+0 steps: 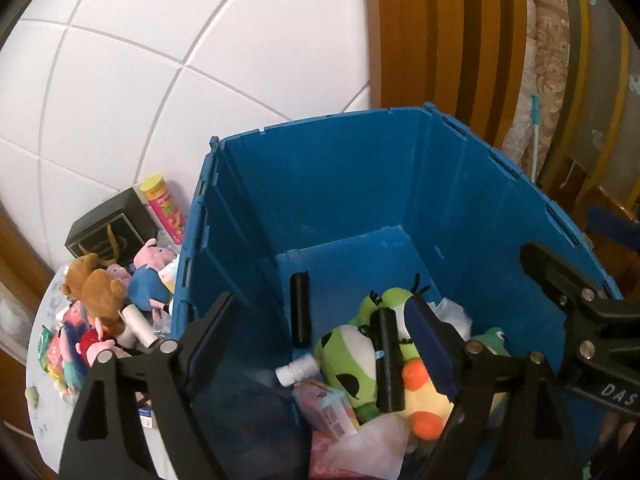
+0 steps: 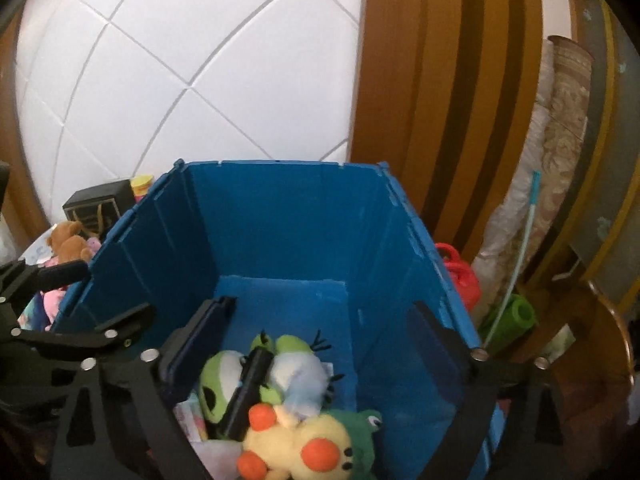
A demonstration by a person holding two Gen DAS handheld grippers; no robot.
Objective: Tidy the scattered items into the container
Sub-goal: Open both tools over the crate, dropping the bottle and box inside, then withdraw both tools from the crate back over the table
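Left gripper [image 1: 320, 344]: jaws released, above the blue crate [image 1: 360, 184].
Right gripper [image 2: 320, 344]: jaws released, above the crate.
Plush toys [image 2: 296, 428]: inside the crate.
Scattered toys [image 1: 104, 300]: on the bench left of the crate.

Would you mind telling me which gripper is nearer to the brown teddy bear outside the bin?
Left. The left gripper hangs over the blue bin's bear-side wall; the right gripper is farther from the brown teddy bear.
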